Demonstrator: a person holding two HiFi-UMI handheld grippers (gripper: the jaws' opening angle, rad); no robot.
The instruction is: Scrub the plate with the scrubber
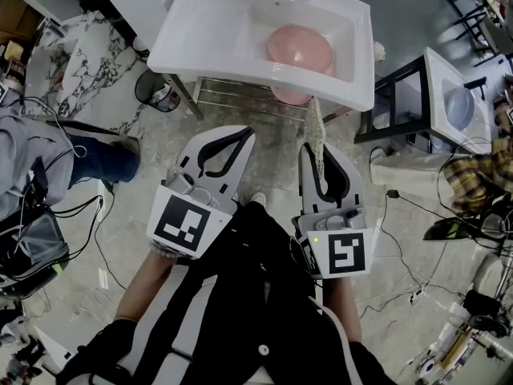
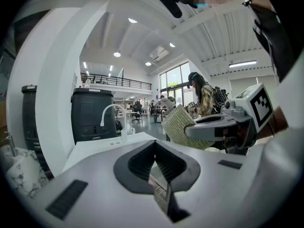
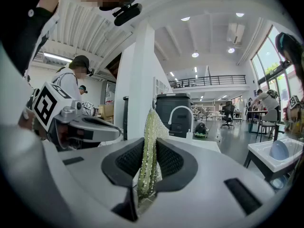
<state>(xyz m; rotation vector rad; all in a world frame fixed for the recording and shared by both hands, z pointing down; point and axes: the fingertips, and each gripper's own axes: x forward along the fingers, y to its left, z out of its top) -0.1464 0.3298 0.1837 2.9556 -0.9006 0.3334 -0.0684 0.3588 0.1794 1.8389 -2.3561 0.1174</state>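
The right gripper (image 3: 150,152) is pinching the scrubber (image 3: 151,122) edge-on between its pads. The mesh strip is sticking out ahead, its long axis running 6 to 12 in the head view. The left gripper (image 2: 156,152) is pressing its jaws together on nothing. The plate (image 1: 298,48) is lying in the sink (image 1: 200,30), well apart from both: at 12 o'clock from the right gripper, 1 o'clock from the left. The right one is sitting nearer, so the scrubber probably needs carrying straight ahead.
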